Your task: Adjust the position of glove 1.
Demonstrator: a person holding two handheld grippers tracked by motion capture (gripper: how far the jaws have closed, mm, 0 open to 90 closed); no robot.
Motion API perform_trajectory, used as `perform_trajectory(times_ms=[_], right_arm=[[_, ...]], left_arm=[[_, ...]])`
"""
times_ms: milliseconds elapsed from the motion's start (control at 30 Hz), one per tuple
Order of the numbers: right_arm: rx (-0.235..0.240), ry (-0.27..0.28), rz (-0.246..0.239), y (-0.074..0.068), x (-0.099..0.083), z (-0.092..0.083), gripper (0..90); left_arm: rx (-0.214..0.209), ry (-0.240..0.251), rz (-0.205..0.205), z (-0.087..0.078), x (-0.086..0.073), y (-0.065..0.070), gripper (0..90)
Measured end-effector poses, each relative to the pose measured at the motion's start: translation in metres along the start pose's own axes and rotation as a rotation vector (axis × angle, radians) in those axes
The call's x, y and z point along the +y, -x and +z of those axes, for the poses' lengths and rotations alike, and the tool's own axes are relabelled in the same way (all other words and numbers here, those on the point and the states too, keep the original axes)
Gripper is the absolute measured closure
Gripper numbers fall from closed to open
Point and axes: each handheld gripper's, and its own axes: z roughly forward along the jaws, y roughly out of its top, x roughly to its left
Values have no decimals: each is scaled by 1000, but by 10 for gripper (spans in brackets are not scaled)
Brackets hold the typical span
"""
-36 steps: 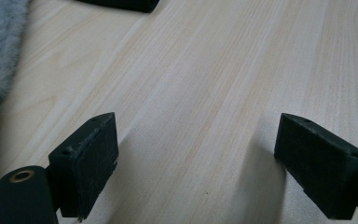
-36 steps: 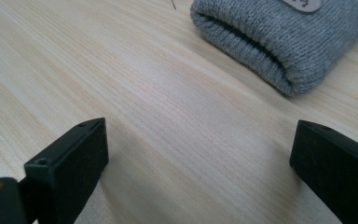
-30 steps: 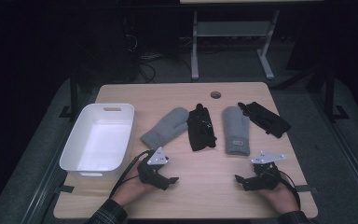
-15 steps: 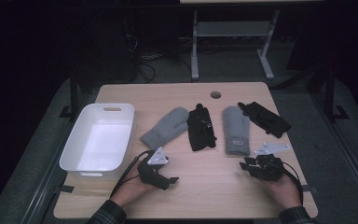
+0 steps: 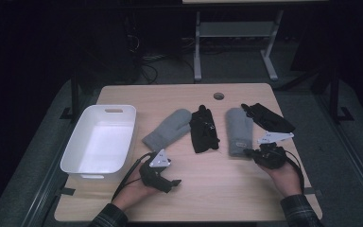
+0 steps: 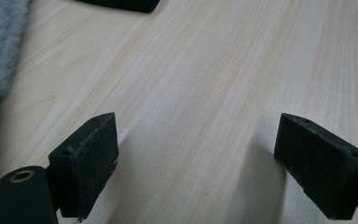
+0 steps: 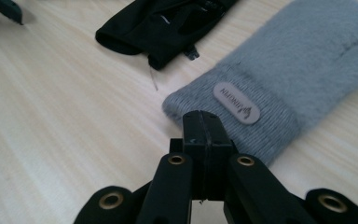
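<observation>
At centre right of the high view, the grey mitten (image 5: 238, 130) lies flat on the desk (image 5: 208, 198), not yet lifted. Beside its cuff, the right gripper (image 7: 206, 122) has just been closed on nothing; the left gripper (image 6: 205, 158) is held wide open and empty. The white bin (image 5: 78, 163) remains unfilled.

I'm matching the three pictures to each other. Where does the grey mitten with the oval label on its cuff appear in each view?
High view: the labelled grey mitten lies right of centre, cuff toward the right tool.
Left gripper view: I cannot place it; the grey fabric at the left edge could be either mitten.
Right gripper view: upper right, cuff just beyond the shut jaws.
Shared landmark: the black glove beside it, also in the right gripper view.
</observation>
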Motion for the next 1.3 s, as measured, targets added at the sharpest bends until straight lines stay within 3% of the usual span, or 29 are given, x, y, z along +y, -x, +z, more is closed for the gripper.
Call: perform_trajectory(times_ms=[233, 567, 733, 1300], right_arm=[[-28, -3, -22, 10, 12, 15, 900], [-36, 18, 11, 21, 21, 27, 900], [-35, 1, 6, 25, 21, 35, 900], [-22, -61, 16, 22, 18, 44, 900]], left_arm=[[-1, -1, -1, 0, 0, 0, 126], [1, 0, -3, 0, 0, 0, 126], [2, 0, -3, 0, 0, 1, 126], [6, 1, -6, 0, 0, 1, 127]])
